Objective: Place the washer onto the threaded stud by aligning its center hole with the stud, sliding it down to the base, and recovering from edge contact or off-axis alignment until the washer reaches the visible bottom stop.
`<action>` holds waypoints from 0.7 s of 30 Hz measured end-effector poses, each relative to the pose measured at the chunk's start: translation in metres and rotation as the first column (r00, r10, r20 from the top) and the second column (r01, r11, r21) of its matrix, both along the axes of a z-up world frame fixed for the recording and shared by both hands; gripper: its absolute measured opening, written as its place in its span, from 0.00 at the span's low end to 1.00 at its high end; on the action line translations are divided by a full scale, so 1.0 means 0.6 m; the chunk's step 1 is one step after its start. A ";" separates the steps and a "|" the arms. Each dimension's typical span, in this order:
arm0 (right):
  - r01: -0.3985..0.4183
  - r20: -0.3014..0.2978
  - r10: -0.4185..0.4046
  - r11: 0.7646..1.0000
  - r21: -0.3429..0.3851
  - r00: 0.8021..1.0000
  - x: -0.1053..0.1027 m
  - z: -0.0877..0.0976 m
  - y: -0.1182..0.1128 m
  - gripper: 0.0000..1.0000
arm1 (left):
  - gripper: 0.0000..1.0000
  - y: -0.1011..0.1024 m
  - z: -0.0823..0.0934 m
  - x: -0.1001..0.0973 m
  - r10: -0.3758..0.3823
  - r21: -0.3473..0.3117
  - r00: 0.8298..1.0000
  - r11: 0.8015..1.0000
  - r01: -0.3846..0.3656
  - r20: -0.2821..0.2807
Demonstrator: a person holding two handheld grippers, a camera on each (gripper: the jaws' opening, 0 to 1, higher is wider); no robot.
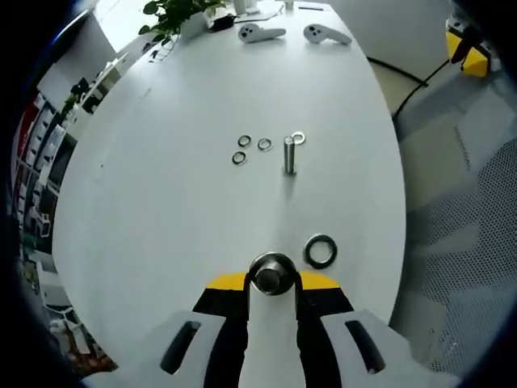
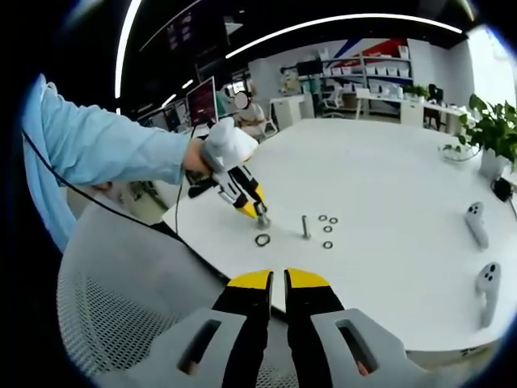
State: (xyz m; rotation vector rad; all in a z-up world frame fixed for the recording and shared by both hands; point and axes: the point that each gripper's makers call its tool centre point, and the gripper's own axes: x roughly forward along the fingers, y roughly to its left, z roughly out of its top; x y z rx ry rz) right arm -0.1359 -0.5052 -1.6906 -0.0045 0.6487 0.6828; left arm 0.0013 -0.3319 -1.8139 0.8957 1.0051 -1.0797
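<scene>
A threaded stud (image 1: 288, 153) stands upright on the white table (image 1: 161, 210); in the right gripper view this stud (image 2: 305, 227) is mid-table. Several small washers (image 1: 244, 141) lie around it, one (image 1: 298, 137) right behind it. A larger dark washer (image 1: 321, 250) lies flat nearer me, just right of my left gripper (image 1: 272, 279). That gripper is shut on a round metal piece (image 1: 272, 273), seen end-on. In the right gripper view a person's hand holds the left gripper (image 2: 257, 208) down at the table beside the dark washer (image 2: 262, 239). My right gripper (image 2: 279, 280) is shut and holds nothing, off the table's near edge.
Two white controllers (image 1: 260, 32) (image 1: 325, 34) lie at the far end of the table beside a potted plant (image 1: 174, 16). A grey mesh chair (image 2: 121, 299) sits under my right gripper. The person's blue sleeve (image 2: 97, 149) reaches in from the left.
</scene>
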 end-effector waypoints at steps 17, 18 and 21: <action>0.006 -0.001 -0.006 1.000 0.004 1.000 0.002 0.000 -0.001 0.08 | 0.19 -0.001 -0.032 0.000 -0.021 0.042 0.999 0.999 0.022 -0.033; 0.007 -0.001 -0.007 1.000 0.004 1.000 0.002 0.000 -0.001 0.08 | 0.19 -0.001 -0.033 -0.002 -0.017 0.047 0.999 0.999 0.019 -0.039; 0.003 -0.004 -0.003 1.000 0.006 1.000 0.001 0.000 -0.001 0.08 | 0.19 -0.002 -0.036 -0.003 -0.021 0.051 0.999 0.998 0.023 -0.040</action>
